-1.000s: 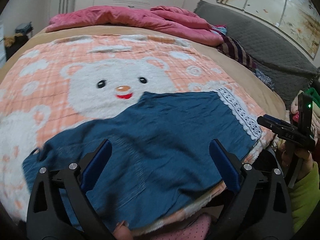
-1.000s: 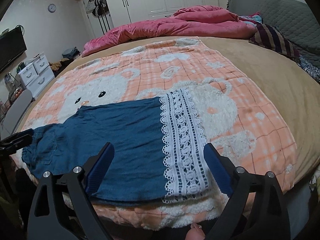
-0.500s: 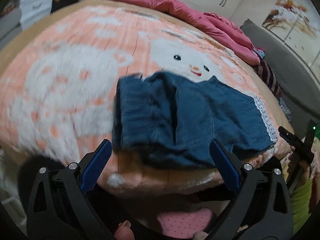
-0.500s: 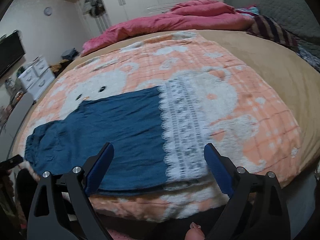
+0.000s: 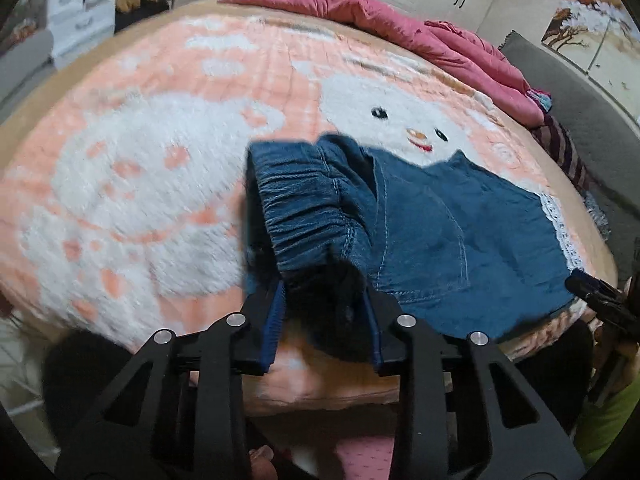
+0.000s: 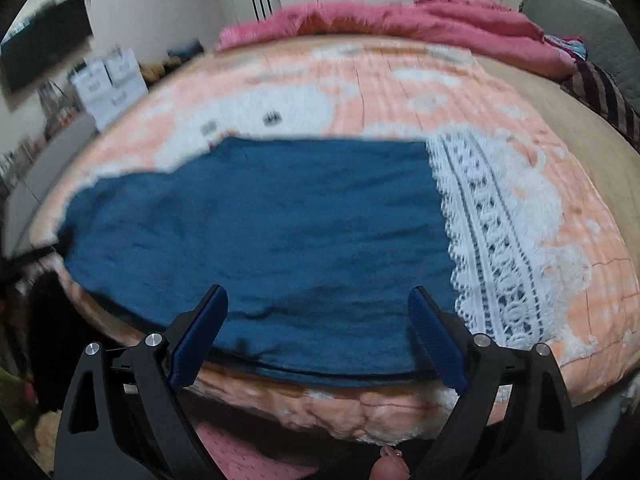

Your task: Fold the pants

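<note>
Pants (image 5: 432, 216) at bed edge, left gripper (image 5: 324, 312) jaws closing on waistband, right gripper (image 6: 316, 332) jaws wide.

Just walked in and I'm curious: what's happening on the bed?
A person with a gripper in each hand is starting to fold blue denim pants spread on a peach bear blanket. The left gripper is closing on the bunched elastic waistband. The right gripper hangs open over the near edge of the leg, beside the white lace hem, not yet gripping.
</note>
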Tool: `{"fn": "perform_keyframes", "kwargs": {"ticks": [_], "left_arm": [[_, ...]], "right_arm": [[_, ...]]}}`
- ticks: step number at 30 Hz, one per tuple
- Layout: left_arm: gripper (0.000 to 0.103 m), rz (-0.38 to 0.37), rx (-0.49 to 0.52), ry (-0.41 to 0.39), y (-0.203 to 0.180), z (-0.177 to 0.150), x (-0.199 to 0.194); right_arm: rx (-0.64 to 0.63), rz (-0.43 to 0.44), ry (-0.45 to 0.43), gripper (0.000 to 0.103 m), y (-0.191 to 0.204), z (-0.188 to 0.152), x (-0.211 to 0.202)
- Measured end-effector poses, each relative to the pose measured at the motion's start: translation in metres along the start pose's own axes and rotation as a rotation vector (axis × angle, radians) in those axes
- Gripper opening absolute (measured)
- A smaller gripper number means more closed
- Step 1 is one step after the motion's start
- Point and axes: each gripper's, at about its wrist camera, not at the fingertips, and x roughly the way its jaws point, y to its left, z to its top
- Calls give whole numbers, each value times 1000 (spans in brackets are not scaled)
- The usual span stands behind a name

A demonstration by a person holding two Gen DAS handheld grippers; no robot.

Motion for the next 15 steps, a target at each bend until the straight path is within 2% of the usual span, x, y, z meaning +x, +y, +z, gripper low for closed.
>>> {"fn": "perform_keyframes", "kwargs": {"ticks": [2,4,6,10,15], "left_arm": [[28,1,13,0,3,1,-6],[32,25,17,22,8,-2,2],[37,33,-8,52,15,-8,16],[54,42,-30,52,21,-7,15],[60,52,-24,-3,27,-2,-11]], "right_arm": [[17,-57,57,91,-6,-5,10],[47,-61,94,91,-14,-10,16],[67,-35,86,90,-19,-13,16],[50,-45,97,90,-19,-16,18],[68,-22,83,90,-23,-18,12]]}}
